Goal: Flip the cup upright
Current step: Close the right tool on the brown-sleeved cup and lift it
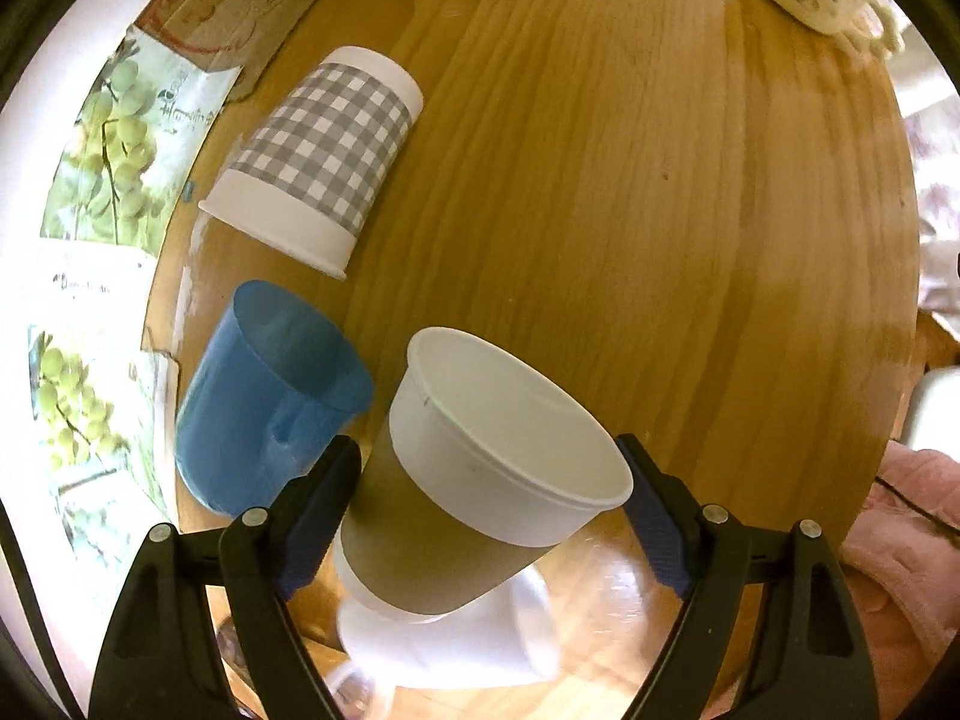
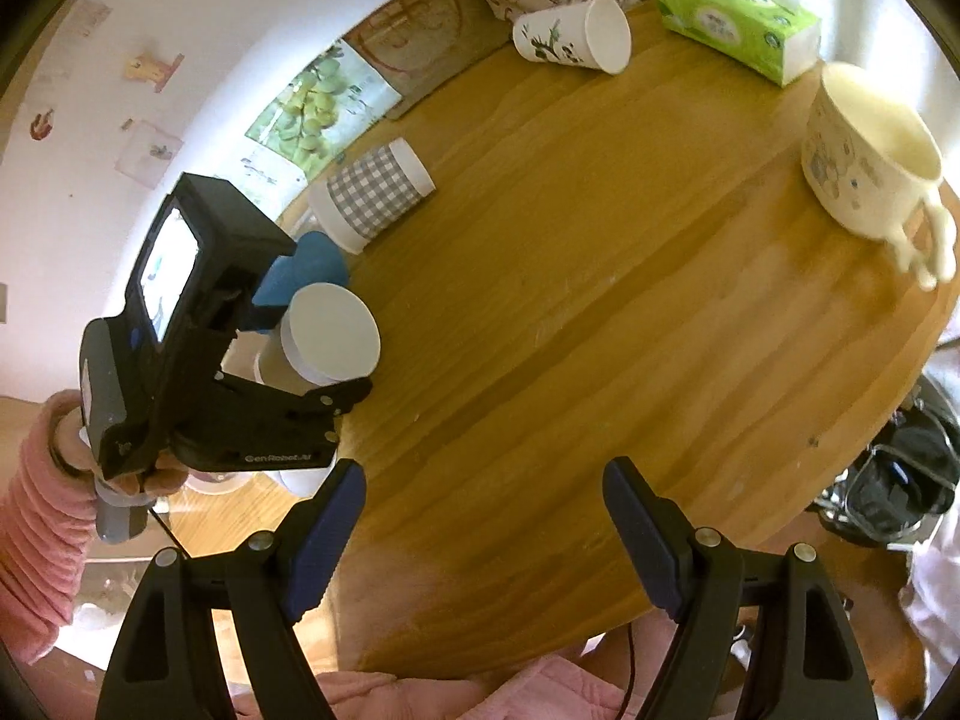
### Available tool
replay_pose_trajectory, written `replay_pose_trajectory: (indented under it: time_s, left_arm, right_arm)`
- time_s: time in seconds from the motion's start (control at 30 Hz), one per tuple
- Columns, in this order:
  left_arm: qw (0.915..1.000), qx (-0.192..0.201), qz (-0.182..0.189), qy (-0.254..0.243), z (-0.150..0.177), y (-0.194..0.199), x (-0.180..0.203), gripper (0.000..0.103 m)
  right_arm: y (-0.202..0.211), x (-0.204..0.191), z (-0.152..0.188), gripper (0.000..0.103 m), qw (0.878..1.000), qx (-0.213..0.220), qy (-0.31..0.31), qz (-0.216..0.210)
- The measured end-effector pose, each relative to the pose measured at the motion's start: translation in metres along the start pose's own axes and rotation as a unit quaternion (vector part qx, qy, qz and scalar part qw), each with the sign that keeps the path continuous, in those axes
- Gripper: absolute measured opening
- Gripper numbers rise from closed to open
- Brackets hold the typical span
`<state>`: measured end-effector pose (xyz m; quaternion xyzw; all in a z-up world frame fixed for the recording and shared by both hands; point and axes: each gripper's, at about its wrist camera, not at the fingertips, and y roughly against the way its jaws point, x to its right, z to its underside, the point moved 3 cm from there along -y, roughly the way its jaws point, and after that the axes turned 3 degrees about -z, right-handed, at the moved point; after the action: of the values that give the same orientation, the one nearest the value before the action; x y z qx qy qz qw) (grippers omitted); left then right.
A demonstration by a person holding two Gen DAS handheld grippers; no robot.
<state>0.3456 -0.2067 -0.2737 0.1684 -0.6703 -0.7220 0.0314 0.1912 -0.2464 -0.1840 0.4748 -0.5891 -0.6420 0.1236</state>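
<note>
Between the left claw (image 1: 489,516) fingers, at about 6 o'clock in the left wrist view, sits the paper cup (image 1: 480,474) with the brown sleeve, pinched at its sides, mouth tilted up and base off the surface (image 1: 660,210). Looks like mid-flip to me. Next: level it and set it down. Blue cup (image 1: 264,396) at 9 o'clock, checkered cup (image 1: 318,156) at 11. Right claw (image 2: 483,534) hangs wide open, empty.

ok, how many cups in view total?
5. Brown-sleeved cup between the left gripper fingers; blue cup beside it; checkered cup upside down behind; leaf-print cup on its side at the far edge; cream mug far right. More may be hidden.
</note>
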Motion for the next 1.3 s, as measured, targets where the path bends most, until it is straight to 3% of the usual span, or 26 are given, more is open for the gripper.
replay_pose_trajectory:
  time_s: [0.2,0.37,0.5,0.63,0.73,0.9,1.0,1.2,1.23,1.3]
  left_arm:
    - [0.9976,-0.015,0.016,0.065,-0.015,0.013,0.013,0.086]
    - [0.9907,-0.023,0.031,0.131,-0.024,0.024,0.021,0.086]
    - [0.9777,-0.044,0.054,0.198,-0.016,0.029,0.029,0.086]
    - [0.9576,-0.051,0.081,0.272,0.008,0.026,0.028,0.086]
    - [0.9352,-0.050,0.104,0.335,0.026,0.026,0.023,0.086]
    - [0.8894,-0.046,0.144,0.431,0.057,0.021,0.017,0.086]
    - [0.8542,-0.043,0.170,0.490,0.079,0.015,0.012,0.086]
    - [0.7971,-0.039,0.207,0.566,0.114,0.014,0.026,0.086]
    - [0.7885,-0.042,0.207,0.578,0.118,0.017,0.037,0.086]
    - [0.7824,-0.042,0.206,0.586,0.124,0.013,0.043,0.086]
  right_arm:
    - [0.019,0.015,-0.019,0.082,0.999,-0.004,0.038,-0.023]
    - [0.032,0.026,-0.034,0.082,0.996,-0.018,0.085,-0.038]
    - [0.039,0.031,-0.038,0.082,0.992,-0.026,0.116,-0.048]
    - [0.044,0.033,-0.041,0.082,0.987,-0.037,0.139,-0.066]
    - [0.044,0.033,-0.042,0.082,0.984,-0.049,0.155,-0.075]
    - [0.036,0.029,-0.043,0.082,0.976,-0.075,0.179,-0.095]
    - [0.028,0.025,-0.044,0.082,0.973,-0.092,0.188,-0.101]
    - [0.009,0.015,-0.041,0.082,0.964,-0.137,0.199,-0.114]
    - [0.006,0.013,-0.039,0.082,0.962,-0.143,0.201,-0.115]
    - [0.001,0.008,-0.037,0.082,0.959,-0.155,0.206,-0.115]
